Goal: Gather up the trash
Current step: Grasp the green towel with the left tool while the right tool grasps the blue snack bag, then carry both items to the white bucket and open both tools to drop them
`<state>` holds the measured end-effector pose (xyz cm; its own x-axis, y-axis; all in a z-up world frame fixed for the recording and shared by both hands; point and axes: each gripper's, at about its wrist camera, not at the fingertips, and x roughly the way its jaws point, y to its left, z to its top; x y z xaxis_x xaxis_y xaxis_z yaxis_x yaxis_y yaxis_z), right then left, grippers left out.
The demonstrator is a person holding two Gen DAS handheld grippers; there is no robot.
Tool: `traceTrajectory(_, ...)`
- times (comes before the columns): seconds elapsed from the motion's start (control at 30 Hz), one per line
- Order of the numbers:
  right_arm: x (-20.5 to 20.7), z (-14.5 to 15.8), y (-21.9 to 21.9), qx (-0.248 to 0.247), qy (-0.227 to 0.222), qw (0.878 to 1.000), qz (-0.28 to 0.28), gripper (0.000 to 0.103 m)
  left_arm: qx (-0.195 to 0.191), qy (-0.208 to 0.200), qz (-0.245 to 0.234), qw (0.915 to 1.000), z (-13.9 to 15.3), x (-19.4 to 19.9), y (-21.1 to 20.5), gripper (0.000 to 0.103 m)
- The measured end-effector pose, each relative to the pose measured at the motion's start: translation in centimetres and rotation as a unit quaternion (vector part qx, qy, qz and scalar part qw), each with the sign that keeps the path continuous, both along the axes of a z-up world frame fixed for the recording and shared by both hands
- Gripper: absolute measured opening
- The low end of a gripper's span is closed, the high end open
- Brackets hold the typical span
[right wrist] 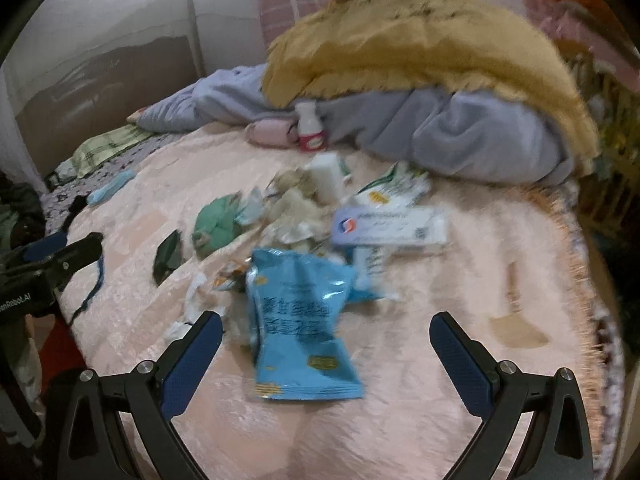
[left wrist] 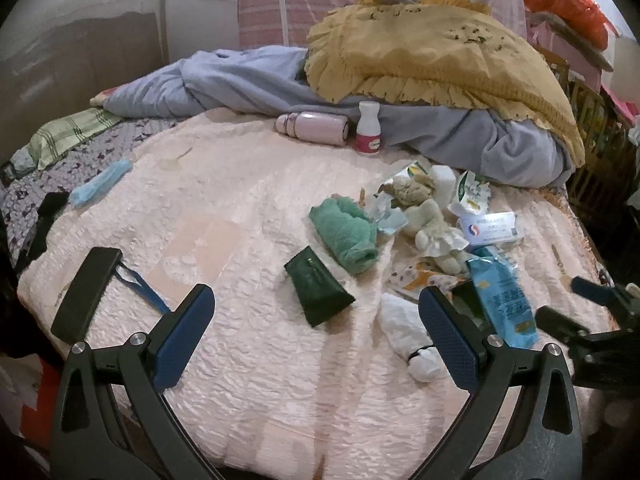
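Note:
A heap of trash lies on the pink bed cover [left wrist: 248, 208]: a blue snack bag [left wrist: 505, 296] [right wrist: 298, 320], crumpled tissues [left wrist: 404, 328], a white medicine box [left wrist: 490, 229] [right wrist: 390, 226], torn wrappers [left wrist: 472, 194] and a soiled wad [left wrist: 412, 190]. My left gripper [left wrist: 316, 312] is open and empty above the cover, left of the heap. My right gripper [right wrist: 326, 340] is open, its fingers either side of the blue bag, apart from it. The right gripper shows at the edge of the left wrist view [left wrist: 576, 304].
A green cloth [left wrist: 348, 236] [right wrist: 218, 226], a dark green pouch [left wrist: 318, 292], a black phone [left wrist: 86, 294] with a blue cord, a blue mask [left wrist: 100, 182], a pink flask [left wrist: 312, 126] and a white bottle [left wrist: 368, 130] lie about. Grey and yellow bedding [left wrist: 440, 52] is piled behind.

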<state>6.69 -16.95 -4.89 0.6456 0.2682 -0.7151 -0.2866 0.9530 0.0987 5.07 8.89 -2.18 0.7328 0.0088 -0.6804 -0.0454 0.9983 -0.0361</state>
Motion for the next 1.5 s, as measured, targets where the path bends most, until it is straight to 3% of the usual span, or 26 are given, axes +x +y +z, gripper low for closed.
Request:
traceTrajectory(0.07, 0.8, -1.1, 0.6, 0.006, 0.017, 1.0, 0.011, 0.092, -0.006, 0.01, -0.001, 0.9999, -0.3, 0.5, 0.3, 0.102)
traceTrajectory(0.23, 3.1, -3.7, 1.4, 0.008, 0.057, 0.998, 0.02, 0.08, -0.018, 0.031, -0.006, 0.9993, -0.9, 2.4, 0.8, 0.102)
traceTrajectory(0.33, 4.1, -4.7, 1.7, 0.013, 0.072, 0.997, 0.029, 0.05, -0.032, 0.041, -0.006, 0.9987, -1.1, 3.7, 1.3, 0.102)
traceTrajectory(0.47, 4.1, -4.8, 1.1, 0.04, 0.08, 0.996, 0.03, 0.043, -0.048, 0.055, -0.009, 0.9973, -1.4, 6.1, 1.3, 0.1)
traceTrajectory(0.7, 1.8, -2.0, -1.0, 0.031, 0.044, 0.998, 0.03, 0.042, -0.03, 0.093, -0.004, 0.9952, -3.0, 12.3, -0.2, 0.098)
traceTrajectory(0.87, 1.0, -0.6, -3.2, 0.037, 0.033, 0.999, 0.019, 0.042, -0.013, 0.153, -0.001, 0.9881, -6.2, 16.4, -1.1, 0.071)
traceTrajectory(0.97, 0.8, -0.1, -4.2, 0.037, 0.031, 0.999, 0.013, 0.042, -0.071, 0.172, -0.022, 0.9823, -7.1, 17.4, -0.9, 0.047)
traceTrajectory(1.0, 0.7, 0.0, -4.5, 0.037, 0.03, 0.999, 0.011, 0.042, -0.082, 0.173, -0.033, 0.981, -7.0, 17.3, -1.0, 0.041)
traceTrajectory(1.13, 0.3, 0.1, -5.4, 0.036, 0.028, 0.999, 0.006, 0.042, -0.069, 0.165, -0.048, 0.9826, -5.8, 16.2, -1.6, 0.032)
traceTrajectory(1.33, -0.9, 1.0, -6.8, 0.037, 0.014, 0.999, -0.001, 0.042, -0.084, 0.124, -0.068, 0.9865, -1.5, 12.4, -2.0, 0.03)
traceTrajectory(1.5, -2.3, 1.9, -8.6, 0.033, 0.002, 0.999, -0.019, 0.042, -0.087, 0.091, -0.113, 0.9855, 2.2, 8.9, -5.3, 0.03)
